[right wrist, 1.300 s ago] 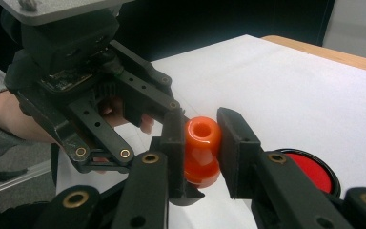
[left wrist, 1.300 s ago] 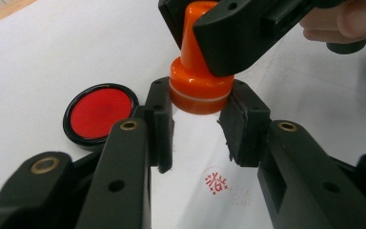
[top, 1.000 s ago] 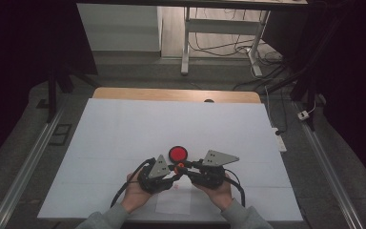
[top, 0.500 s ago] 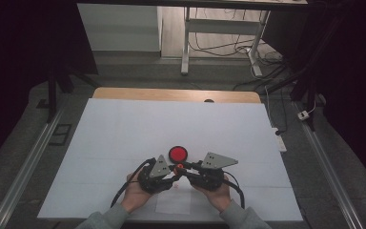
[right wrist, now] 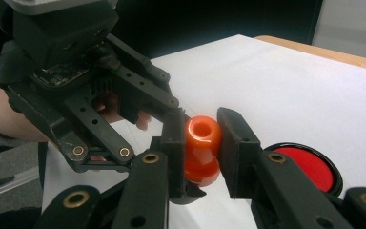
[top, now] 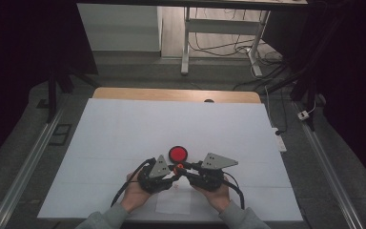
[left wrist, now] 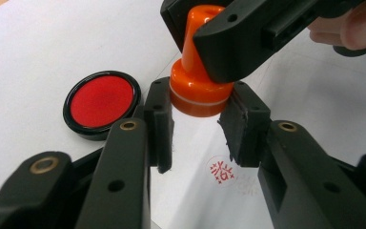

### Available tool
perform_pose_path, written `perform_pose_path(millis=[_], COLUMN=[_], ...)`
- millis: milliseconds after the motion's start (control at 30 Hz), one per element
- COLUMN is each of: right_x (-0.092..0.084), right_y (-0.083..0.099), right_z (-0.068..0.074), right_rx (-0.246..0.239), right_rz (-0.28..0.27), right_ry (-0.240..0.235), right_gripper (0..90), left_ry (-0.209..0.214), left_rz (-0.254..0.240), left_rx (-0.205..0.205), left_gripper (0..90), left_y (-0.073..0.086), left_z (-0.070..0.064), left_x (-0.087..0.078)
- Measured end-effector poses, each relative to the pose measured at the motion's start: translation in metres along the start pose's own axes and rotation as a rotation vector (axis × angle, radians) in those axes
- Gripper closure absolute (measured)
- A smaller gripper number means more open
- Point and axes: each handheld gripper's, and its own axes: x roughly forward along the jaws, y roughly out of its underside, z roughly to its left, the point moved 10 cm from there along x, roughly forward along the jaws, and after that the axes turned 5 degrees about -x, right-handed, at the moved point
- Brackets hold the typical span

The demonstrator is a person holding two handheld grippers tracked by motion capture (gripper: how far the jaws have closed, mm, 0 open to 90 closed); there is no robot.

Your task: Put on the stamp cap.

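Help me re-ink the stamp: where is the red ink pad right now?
In the high view the red ink pad lies on the white table, just beyond the two grippers' tips; beside the orange stamp.

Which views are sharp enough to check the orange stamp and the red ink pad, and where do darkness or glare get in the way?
Left gripper view: orange stamp, red ink pad and red imprint sharp, evenly lit. Right gripper view: stamp sharp, soft glare on its top; dark background. High view: white sheet bright, surroundings very dark, stamp tiny between left gripper and right gripper.
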Motion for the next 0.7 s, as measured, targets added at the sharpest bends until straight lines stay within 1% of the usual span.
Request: perform_pose_path(millis=[133,267,400,533,700], right_x=[-0.001,-0.0007,-0.0002,-0.0004,-0.0006], right_y=[-0.0026,-0.0011,-0.0004,-0.0001,-0.0005], right_z=[-0.0006,-0.0016,-0.0023,-0.0026,-0.0022], right_rx=[-0.009,-0.012,-0.011,-0.01,-0.01], right_rz=[0.001,0.009,0.013,0.016,0.013], right_ry=[0.003,0.009,0.011,0.012,0.009], right_gripper=[72.8,72.8,72.8,72.8,72.8], left_ry=[-0.005,-0.003,0.002,0.003,0.009], left_rz=[-0.017,-0.006,-0.008,-0.009,-0.003], left_rx=[0.002,-0.007,-0.021,-0.034,-0.039], left_gripper=[64.6,64.2,63.1,59.7,52.1], left_y=[-0.0012,0.0005,0.0008,0.0012,0.0018], left_z=[0.0,0.0,0.0005,0.0012,0.0006], left_x=[0.0004,0.0027,0.0035,0.0042,0.0056])
